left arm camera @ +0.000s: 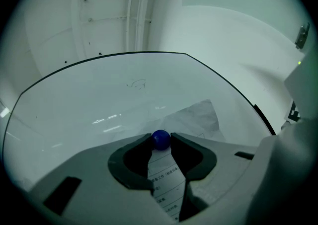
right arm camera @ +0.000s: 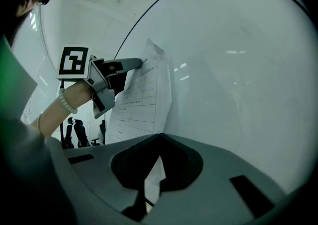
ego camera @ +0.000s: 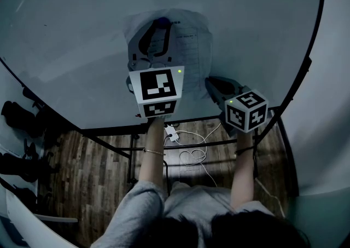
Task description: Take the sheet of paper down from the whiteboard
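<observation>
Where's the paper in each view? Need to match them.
Head view: paper upper centre, on the whiteboard.
Left gripper view: paper right of centre, running down between the jaws.
Right gripper view: paper left of centre, above the jaws.
Landmark: left gripper on the magnet at the paper's top.

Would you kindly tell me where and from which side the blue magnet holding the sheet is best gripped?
Grip the blue magnet across its rounded sides, coming head-on toward the whiteboard. It stands proud of the sheet of paper near its top edge, so jaws fit either side, as the left gripper has it now. The right gripper pinches the sheet's lower edge.
</observation>
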The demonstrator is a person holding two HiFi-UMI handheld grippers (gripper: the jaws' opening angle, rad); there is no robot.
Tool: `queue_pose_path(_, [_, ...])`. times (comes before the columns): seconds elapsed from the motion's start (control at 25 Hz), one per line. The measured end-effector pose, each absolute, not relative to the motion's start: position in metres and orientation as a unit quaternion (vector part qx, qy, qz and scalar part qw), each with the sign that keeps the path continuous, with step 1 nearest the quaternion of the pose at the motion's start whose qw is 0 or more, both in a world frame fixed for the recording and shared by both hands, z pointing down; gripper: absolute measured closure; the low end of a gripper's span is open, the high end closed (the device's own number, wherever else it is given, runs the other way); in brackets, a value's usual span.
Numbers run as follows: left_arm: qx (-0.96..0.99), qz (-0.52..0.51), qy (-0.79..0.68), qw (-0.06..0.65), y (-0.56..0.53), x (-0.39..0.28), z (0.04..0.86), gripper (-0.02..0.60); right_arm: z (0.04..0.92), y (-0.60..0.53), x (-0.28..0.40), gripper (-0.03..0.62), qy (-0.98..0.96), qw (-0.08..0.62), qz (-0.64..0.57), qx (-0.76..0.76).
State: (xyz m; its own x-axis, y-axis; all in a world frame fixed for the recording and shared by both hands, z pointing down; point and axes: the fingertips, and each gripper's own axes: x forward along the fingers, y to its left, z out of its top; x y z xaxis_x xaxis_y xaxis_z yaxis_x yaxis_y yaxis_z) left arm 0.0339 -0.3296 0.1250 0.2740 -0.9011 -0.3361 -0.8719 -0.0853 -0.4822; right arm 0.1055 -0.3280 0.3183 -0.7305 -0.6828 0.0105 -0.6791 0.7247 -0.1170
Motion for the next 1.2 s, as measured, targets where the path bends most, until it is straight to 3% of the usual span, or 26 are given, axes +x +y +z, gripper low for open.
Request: queue_pose_path(1.2, [-0.737, -0.016, 0.601, 0.308, -0.326, 0.027, 0.118, 0.456, 0.349, -0.322, 0.099, 0.592, 0.924, -0.003, -0.085, -0.373])
